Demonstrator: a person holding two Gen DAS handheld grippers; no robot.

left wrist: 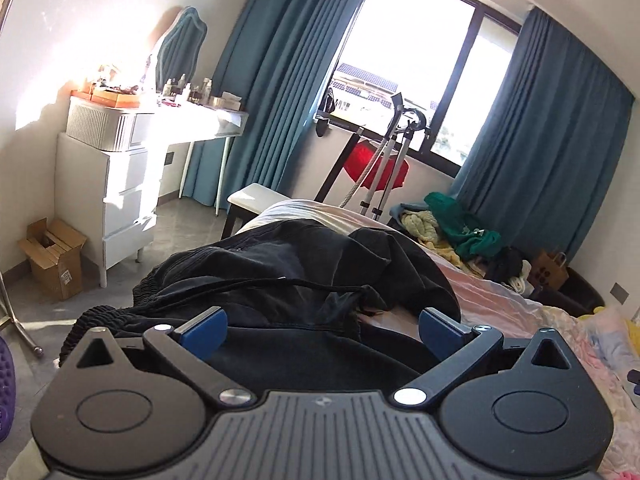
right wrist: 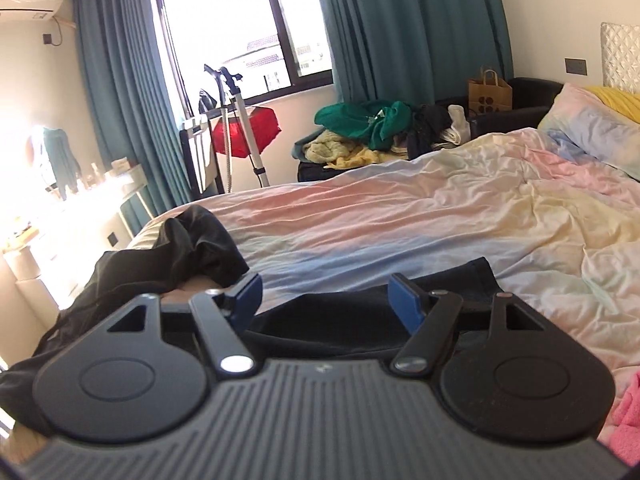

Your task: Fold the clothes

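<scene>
A crumpled black fabric garment with an elastic ribbed waistband (left wrist: 288, 280) lies heaped on the near corner of the bed with pastel pink, blue and yellow sheets (right wrist: 440, 208). In the left wrist view it fills the space straight ahead of the jaws and runs under them, its gathered waistband just left of the left blue pad. The left gripper (left wrist: 322, 330) has its jaws spread wide, with cloth lying between them but nothing pinched. In the right wrist view a flat edge of the same black garment (right wrist: 352, 312) sits between and just below the blue pads, while a bunched part rises ahead and to the left. The right gripper (right wrist: 326, 300) likewise has its jaws wide apart and grips nothing. Far ahead of both pairs of jaws, a pile of green and yellow clothes (right wrist: 368, 128) rests beyond the bed's far side, beside a brown paper bag (right wrist: 490, 92), under teal curtains (left wrist: 552, 128).
</scene>
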